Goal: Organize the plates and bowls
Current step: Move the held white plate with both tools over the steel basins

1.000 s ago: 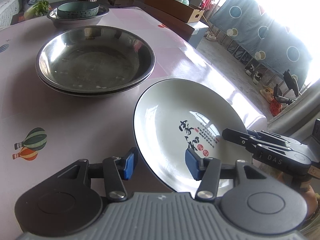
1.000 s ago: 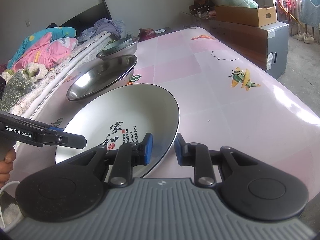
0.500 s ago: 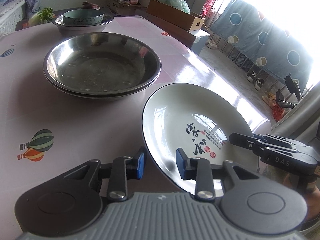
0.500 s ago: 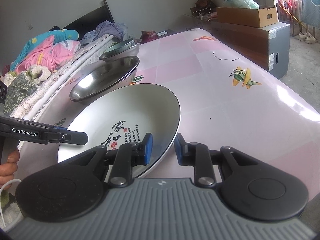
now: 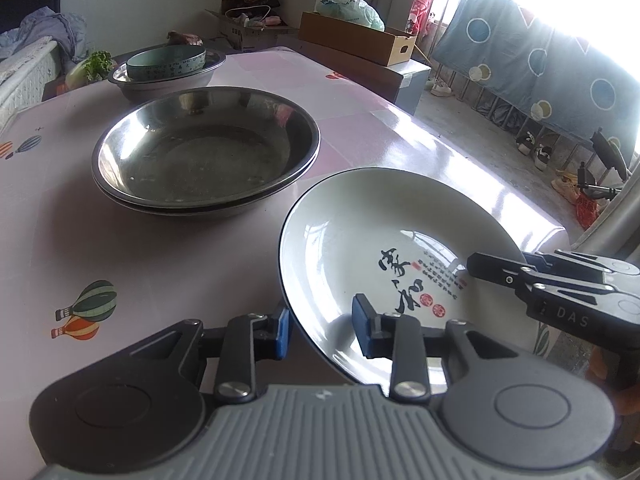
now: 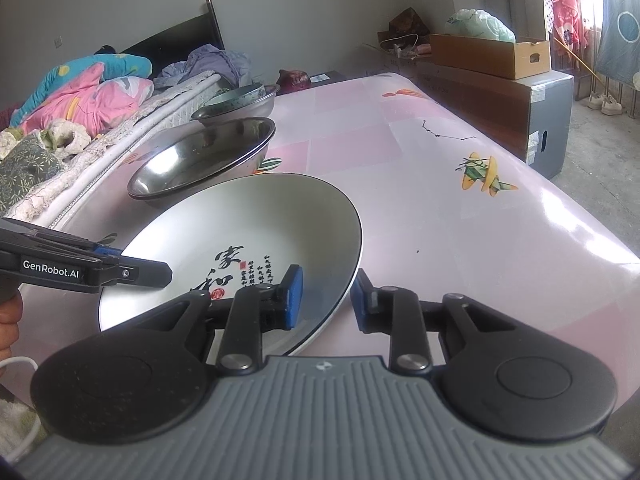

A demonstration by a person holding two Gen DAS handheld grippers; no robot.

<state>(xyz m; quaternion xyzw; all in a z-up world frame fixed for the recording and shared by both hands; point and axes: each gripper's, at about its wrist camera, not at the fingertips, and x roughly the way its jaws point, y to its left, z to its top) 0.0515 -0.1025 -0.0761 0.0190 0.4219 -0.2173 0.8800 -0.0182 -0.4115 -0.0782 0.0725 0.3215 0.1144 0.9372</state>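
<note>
A white plate with black calligraphy (image 5: 384, 240) (image 6: 248, 236) is held tilted above the pink table by both grippers. My left gripper (image 5: 320, 330) is shut on its near rim, one pad inside and one outside. My right gripper (image 6: 328, 296) is shut on the opposite rim. Stacked steel basins (image 5: 204, 152) (image 6: 208, 156) sit just beyond the plate. Farther back, a teal bowl (image 5: 166, 63) rests inside another steel basin (image 5: 168, 80) (image 6: 240, 102).
The pink table (image 6: 460, 200) has free surface on its right side and its edge drops off to the floor. A cardboard box on a cabinet (image 6: 488, 56) stands beyond the table. A bed with bedding (image 6: 80, 96) runs along the table's left side.
The left gripper closed onto the plate's rim. Both grippers have lifted and carried the plate a little nearer to the steel basins.
</note>
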